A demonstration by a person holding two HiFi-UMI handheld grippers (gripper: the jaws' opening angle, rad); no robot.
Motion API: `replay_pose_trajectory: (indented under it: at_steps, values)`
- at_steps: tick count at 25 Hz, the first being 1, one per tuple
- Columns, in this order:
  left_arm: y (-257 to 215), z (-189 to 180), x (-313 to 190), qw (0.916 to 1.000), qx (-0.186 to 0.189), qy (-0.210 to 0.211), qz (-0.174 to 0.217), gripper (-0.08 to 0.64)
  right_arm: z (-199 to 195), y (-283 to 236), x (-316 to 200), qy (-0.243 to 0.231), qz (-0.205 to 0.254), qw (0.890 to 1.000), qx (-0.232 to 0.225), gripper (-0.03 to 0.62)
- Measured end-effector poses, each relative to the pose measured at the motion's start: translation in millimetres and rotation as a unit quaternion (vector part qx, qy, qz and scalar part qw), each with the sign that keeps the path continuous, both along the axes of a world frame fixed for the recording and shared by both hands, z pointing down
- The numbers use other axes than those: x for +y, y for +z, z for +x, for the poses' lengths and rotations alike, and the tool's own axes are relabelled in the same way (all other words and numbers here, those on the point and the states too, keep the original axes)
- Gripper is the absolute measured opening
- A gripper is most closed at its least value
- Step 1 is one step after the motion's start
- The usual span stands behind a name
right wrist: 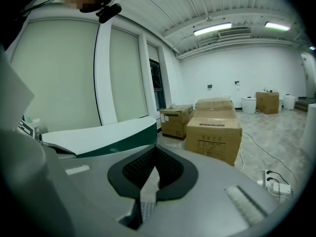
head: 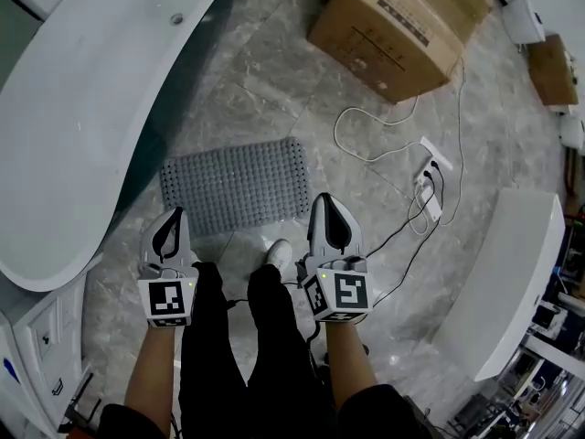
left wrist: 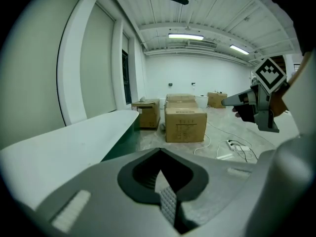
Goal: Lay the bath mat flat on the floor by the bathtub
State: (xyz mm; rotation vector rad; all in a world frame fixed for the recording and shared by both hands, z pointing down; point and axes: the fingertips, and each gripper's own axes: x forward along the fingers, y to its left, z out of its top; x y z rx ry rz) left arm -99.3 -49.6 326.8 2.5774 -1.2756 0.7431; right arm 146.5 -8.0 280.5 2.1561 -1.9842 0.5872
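**Mat flat by the tub, both tools closed and empty**

- bath mat [head: 236,186]: grey and studded, seen spread flat on the marbled floor [head: 274,90], with no fold or curled edge visible
- The mat's left short end is just beside the dark side wall of the white bathtub [head: 82,108]. Contact there can't be made out
- left tool [head: 174,212]: jaws shown pressed together in the left gripper view, tips meeting, nothing gripped. It is held clear of the mat, and in the head view its tip is pictured over the mat's near left corner
- right tool [head: 324,199]: jaws likewise closed tip to tip in the right gripper view, nothing between them. Its tip is pictured at the mat's near right corner, also off the mat
- Both tools are aimed forward across the room, tilted a little downward. The tub rim and the cardboard boxes [head: 393,26] are seen past the jaws in each gripper view
- The right tool is also caught at the upper right of the left gripper view
- The boxes are stacked on the floor beyond the mat, well apart from it
- power strip [head: 430,176]: lying on the floor to the right of the mat, with plugs in it
- One white shoe [head: 281,257] is seen between the two tools, near the mat's near edge, with black trousers [head: 247,355] below it
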Motion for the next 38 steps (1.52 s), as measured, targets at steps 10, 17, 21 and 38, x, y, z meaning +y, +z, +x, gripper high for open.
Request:
replay_pose_trajectory:
  at_steps: [10, 17, 21, 38]
  values:
    - [-91.9, 22.2, 10.0, 0.9982, 0.038, -0.039, 0.024, 0.0, 8.9, -71.8, 8.9, -0.022, 0.028, 0.999, 0.002, 0.026]
    - [-150.1, 37.6, 22.7, 0.9975, 0.043, -0.03, 0.047, 0.0, 18.8, -119.7, 19.7, -0.031, 0.046, 0.998, 0.002, 0.025]
    - [-174.8, 40.6, 29.0, 0.9966, 0.046, -0.037, 0.057, 0.0, 26.0, -141.2, 26.3, -0.035, 0.057, 0.998, 0.006, 0.025]
    - [-262.6, 48.8, 45.8, 0.9914, 0.04, -0.038, 0.119, 0.0, 57.0, -221.8, 49.8, -0.04, 0.101, 0.994, 0.021, 0.024]
